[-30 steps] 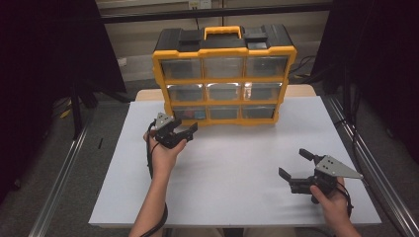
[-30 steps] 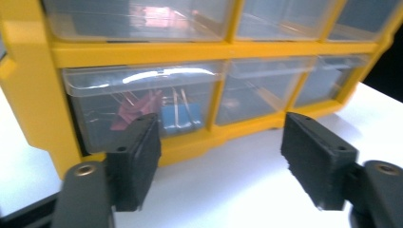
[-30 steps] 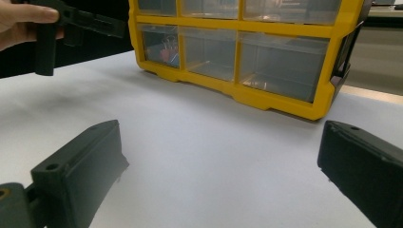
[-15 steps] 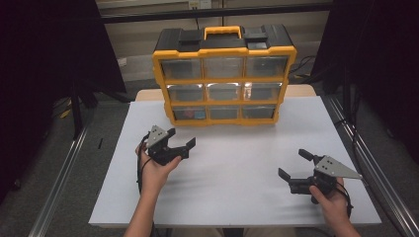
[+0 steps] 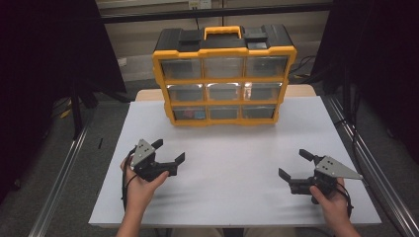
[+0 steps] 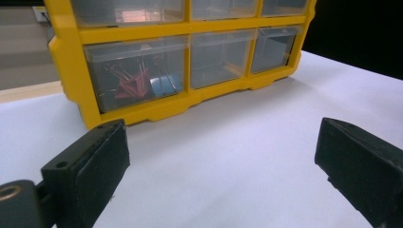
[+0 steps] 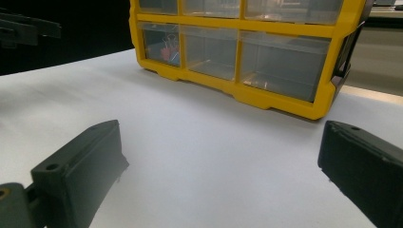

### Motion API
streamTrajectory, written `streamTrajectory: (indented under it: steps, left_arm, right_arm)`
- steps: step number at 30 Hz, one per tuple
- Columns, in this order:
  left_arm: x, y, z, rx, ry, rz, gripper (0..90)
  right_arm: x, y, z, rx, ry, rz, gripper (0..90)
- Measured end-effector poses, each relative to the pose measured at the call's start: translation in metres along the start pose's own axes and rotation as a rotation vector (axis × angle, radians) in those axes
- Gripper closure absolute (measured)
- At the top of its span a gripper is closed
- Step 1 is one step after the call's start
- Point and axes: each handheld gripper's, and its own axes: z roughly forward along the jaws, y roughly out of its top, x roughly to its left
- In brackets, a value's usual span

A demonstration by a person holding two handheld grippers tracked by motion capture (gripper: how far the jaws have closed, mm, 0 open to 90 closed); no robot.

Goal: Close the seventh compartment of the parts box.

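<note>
Two claws low over the white desk [image 5: 237, 163], both facing the yellow drawer organizer [image 5: 225, 74].

Left claw [image 5: 170, 153] spread wide, jaws just opened further, nothing between them, well short of the organizer standing upright at the desk's far edge. Right claw [image 5: 291, 165] likewise gaping and empty. Red and blue binder clips [image 6: 138, 85] inside the bottom-left drawer.

text: none legible | labels: none | numbers: none
</note>
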Motion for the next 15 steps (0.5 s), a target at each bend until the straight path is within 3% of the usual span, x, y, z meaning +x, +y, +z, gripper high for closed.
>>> streamTrajectory:
  steps: [5, 12, 15]
  left_arm:
    - [0.005, -0.008, -0.016, -0.002, 0.013, -0.01, 3.8]
    - [0.008, -0.014, -0.023, -0.019, 0.002, -0.042, 1.8]
    - [0.008, -0.016, -0.025, -0.012, -0.002, -0.024, 1.2]
  right_arm:
    - [0.001, 0.0, 0.001, 0.001, -0.002, 0.001, 0.9]
    - [0.002, -0.001, 0.002, 0.012, 0.003, -0.006, 0.9]
    - [0.002, -0.001, 0.003, 0.015, 0.004, -0.004, 0.8]
